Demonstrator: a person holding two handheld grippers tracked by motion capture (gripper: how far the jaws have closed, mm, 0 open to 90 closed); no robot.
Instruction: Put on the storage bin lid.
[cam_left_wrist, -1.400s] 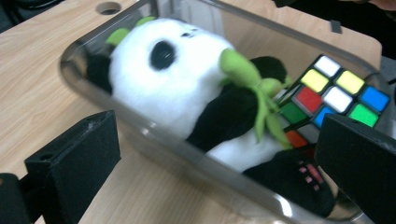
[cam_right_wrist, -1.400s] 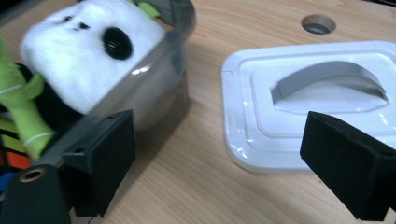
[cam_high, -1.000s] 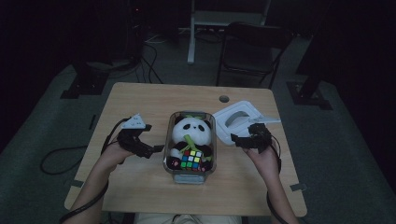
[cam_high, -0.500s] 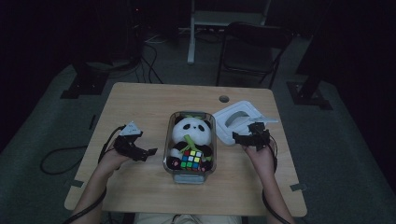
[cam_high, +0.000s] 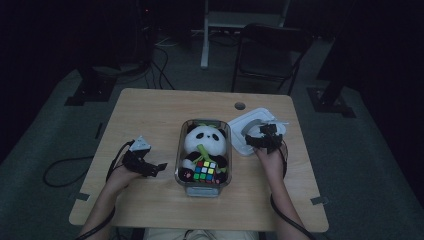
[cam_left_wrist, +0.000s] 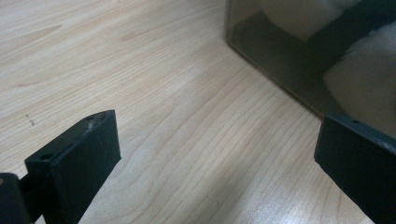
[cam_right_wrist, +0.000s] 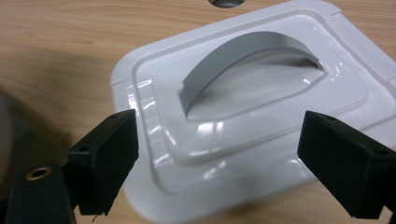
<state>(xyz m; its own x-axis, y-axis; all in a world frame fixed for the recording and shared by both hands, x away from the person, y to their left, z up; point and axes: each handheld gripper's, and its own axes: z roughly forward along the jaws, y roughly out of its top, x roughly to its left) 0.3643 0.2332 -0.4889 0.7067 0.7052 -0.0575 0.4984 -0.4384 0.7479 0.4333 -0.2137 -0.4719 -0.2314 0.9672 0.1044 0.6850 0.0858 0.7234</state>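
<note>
Right gripper (cam_right_wrist: 219, 163) had closed in over white lid (cam_right_wrist: 261, 102), jaws apart, nothing held | left gripper (cam_left_wrist: 215, 154) drifted lower beside container (cam_high: 203, 152), jaws apart | we judged lid pickup next, container unlidded.

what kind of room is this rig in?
Likely a dim lab or recording workspace, not a home. A lone wooden table with a cable hole stands on grey carpet; cables trail over the floor past black stand bases, with an empty dark chair behind.

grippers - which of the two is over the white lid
The right gripper: its open jaws hover over the white lid with the grey handle. The left gripper, also open, is over bare table beside the clear container.
</note>
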